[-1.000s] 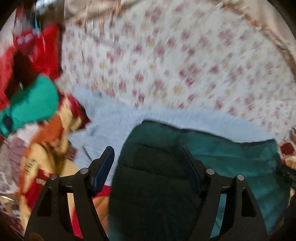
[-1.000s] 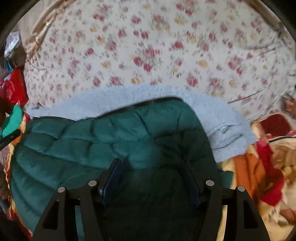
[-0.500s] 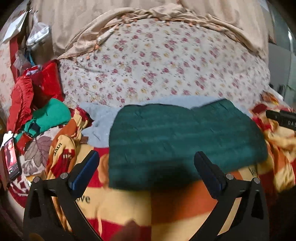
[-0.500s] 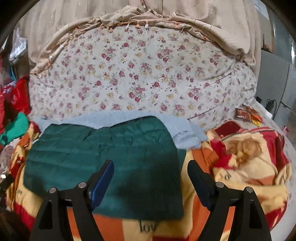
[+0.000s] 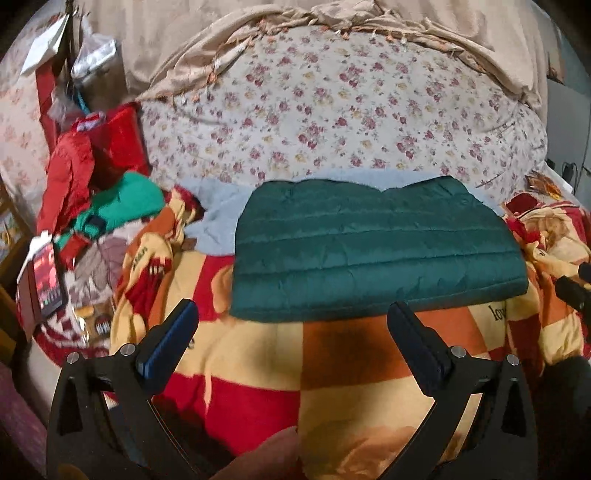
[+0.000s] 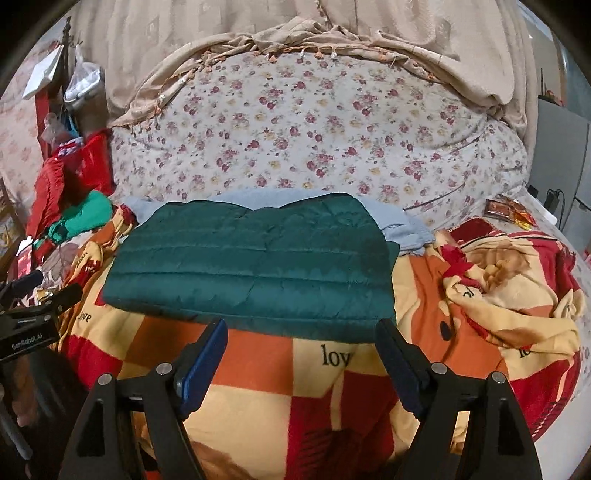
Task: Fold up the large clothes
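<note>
Left wrist view gives me the dark green quilted jacket (image 5: 373, 251) folded into a flat rectangle, lying on the checked red, orange and yellow blanket (image 5: 332, 369). Its far edge rests over a pale blue fleece garment (image 5: 218, 221), which shows behind it and to its left. My left gripper (image 5: 291, 332) sits back from the jacket's near edge, jaws spread wide with nothing between them, only blanket showing through the gap.

From the right wrist camera I see the same jacket (image 6: 258, 258) as a neat folded slab, its near edge just ahead of my right gripper (image 6: 301, 345). That gripper is also wide apart and empty, hovering over the blanket (image 6: 258, 398) where the word "love" is printed. The blue fleece (image 6: 402, 225) pokes out at the jacket's far right corner. At the left edge of this view I can make out part of the other gripper (image 6: 29, 325).

Behind the clothes rises a floral-print cushion or mattress (image 5: 332, 110), with a beige fringed cloth (image 5: 295, 22) draped over its top. Off to the left lies a heap of red clothing (image 5: 77, 162) and a bright green garment (image 5: 125, 203). Near the right side, a crumpled part of the blanket (image 6: 509, 288) bunches up, and some snack packets (image 6: 509, 212) lie beyond it
</note>
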Motion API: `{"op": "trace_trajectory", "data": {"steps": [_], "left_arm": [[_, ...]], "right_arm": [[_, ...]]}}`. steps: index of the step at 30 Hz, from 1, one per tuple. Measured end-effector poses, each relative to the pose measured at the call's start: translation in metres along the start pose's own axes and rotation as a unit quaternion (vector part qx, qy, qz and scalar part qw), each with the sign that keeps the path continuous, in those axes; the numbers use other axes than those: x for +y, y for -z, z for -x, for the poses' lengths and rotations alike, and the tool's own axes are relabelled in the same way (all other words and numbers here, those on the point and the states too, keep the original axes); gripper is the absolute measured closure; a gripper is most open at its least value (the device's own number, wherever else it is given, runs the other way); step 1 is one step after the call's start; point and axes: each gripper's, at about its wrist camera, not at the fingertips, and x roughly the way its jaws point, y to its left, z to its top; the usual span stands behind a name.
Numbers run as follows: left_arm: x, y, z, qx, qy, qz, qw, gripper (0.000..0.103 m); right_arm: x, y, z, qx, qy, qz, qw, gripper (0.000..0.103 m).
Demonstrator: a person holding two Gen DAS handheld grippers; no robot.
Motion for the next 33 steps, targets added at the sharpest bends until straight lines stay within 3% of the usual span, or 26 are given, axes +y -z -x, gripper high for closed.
{"op": "trace_trajectory", "data": {"steps": [7, 16, 33], "left_arm": [[-0.015, 0.010, 0.001, 0.046, 0.019, 0.008, 0.9987, 0.001], [-0.011, 0.008, 0.023, 0.028, 0.017, 0.031, 0.9990, 0.001], [-0.017, 0.007, 0.026, 0.031, 0.024, 0.022, 0.9990, 0.001]], "right_arm": [[-0.002, 0.004, 0.015, -0.003, 0.000, 0.000, 1.000, 0.024], [-0.014, 0.013, 0.032, -0.007, 0.005, -0.012, 1.000, 0.024], [-0.015, 0.014, 0.036, -0.004, 0.001, -0.012, 1.000, 0.024]]}}
